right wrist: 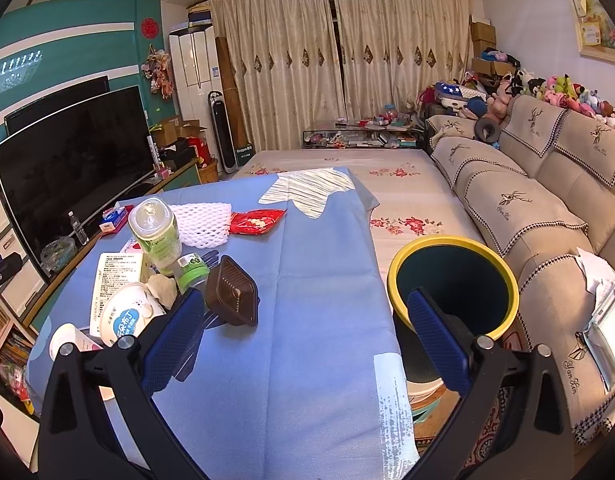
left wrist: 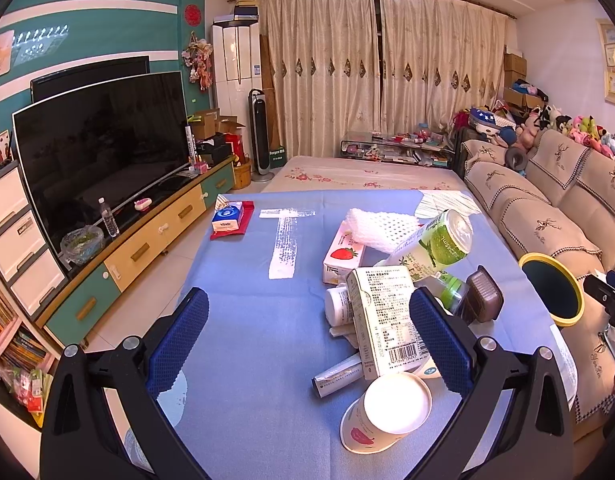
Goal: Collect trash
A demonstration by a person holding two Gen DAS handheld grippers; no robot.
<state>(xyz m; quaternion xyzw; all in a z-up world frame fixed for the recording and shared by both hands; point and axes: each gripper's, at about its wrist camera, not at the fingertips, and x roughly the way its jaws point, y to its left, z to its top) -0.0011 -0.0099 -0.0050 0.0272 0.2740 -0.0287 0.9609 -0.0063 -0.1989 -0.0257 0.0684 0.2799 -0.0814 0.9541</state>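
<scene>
Both tongs are spread wide and holding nothing: the left tongs (left wrist: pixel 307 340) hang over the trash pile (left wrist: pixel 391 292) with a white carton (left wrist: pixel 383 320) just ahead between the pads, probably lining up a first grab. The right tongs (right wrist: pixel 303 340) hover over bare blue worktop (right wrist: pixel 307 264), pile off to their left. The yellow-rimmed bin (right wrist: pixel 453 280) waits beside the right pad, looks empty.

left claw (left wrist: pixel 307 336) | right claw (right wrist: pixel 305 338) | black frames | blue textured pads | silver screws
</scene>
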